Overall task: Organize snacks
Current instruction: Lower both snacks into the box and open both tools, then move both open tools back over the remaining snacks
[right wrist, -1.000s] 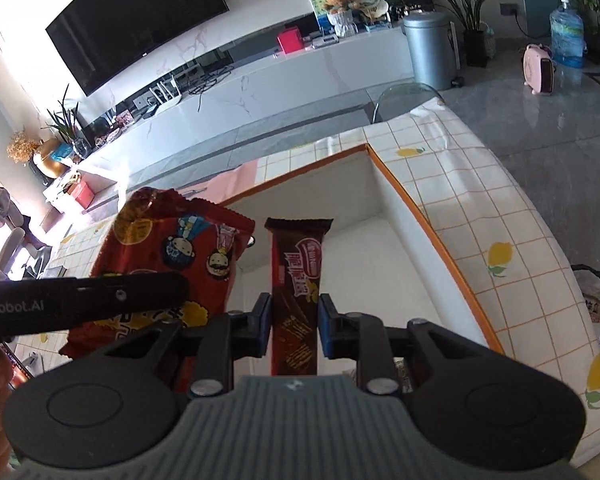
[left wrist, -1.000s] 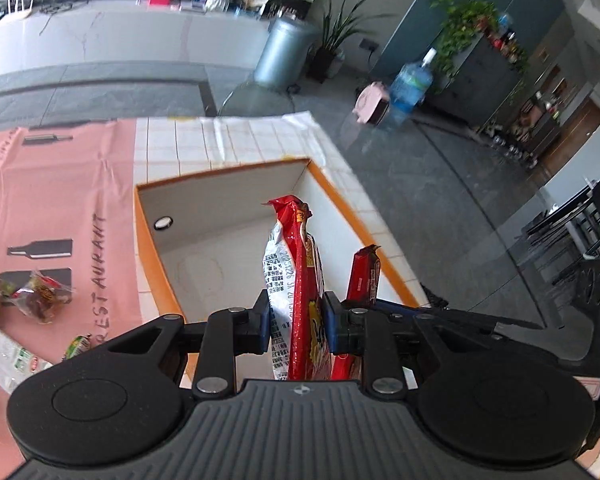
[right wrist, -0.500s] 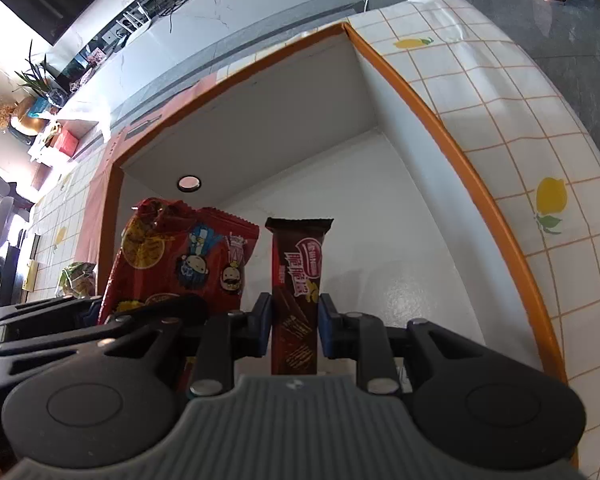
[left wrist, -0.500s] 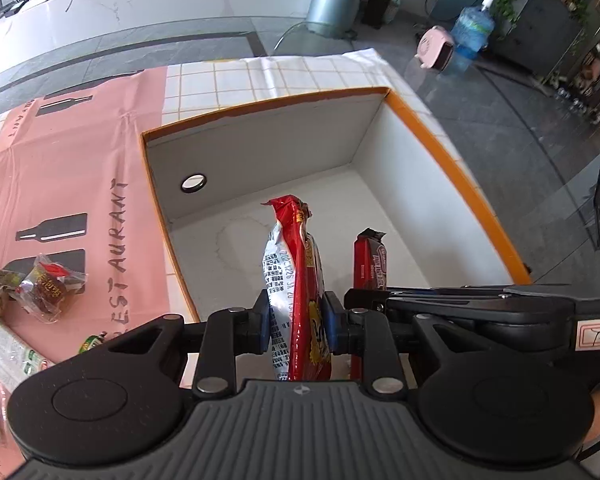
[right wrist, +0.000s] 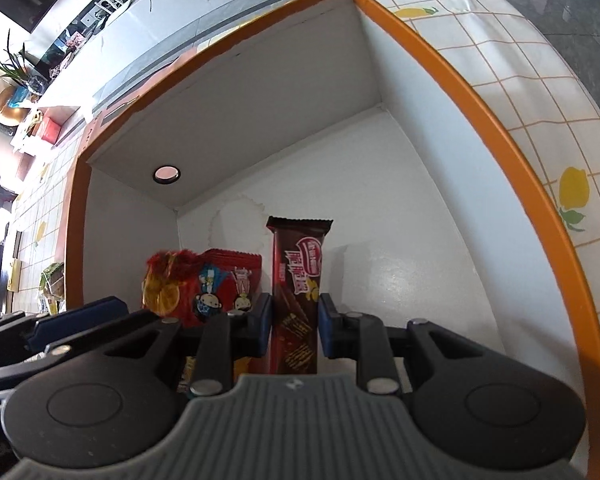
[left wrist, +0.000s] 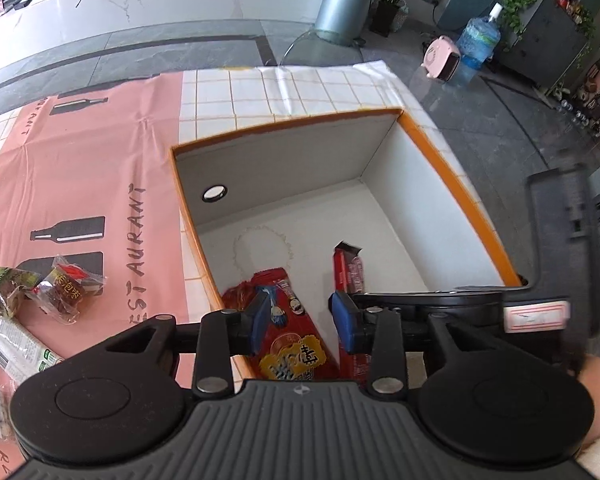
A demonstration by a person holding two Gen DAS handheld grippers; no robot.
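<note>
An orange-rimmed white box (left wrist: 452,184) sits on the tiled cloth; it also shows in the right wrist view (right wrist: 480,96). My left gripper (left wrist: 304,322) is open above the red snack bag (left wrist: 292,344), which lies flat on the box floor. The bag also shows in the right wrist view (right wrist: 204,284). My right gripper (right wrist: 294,326) is shut on a brown chocolate wafer bar (right wrist: 298,280), held upright low inside the box. The bar shows in the left wrist view (left wrist: 348,268) to the right of the bag.
Several loose snack packets (left wrist: 60,288) lie on the pink cloth (left wrist: 80,168) left of the box. A round hole (left wrist: 214,193) is in the box's left wall. Beyond the table's far edge stand a metal bin (left wrist: 346,0) and a water jug (left wrist: 476,42).
My left gripper has opened and the red snack bag has dropped flat onto the box floor. My right gripper has lowered deeper into the box with the bar.
</note>
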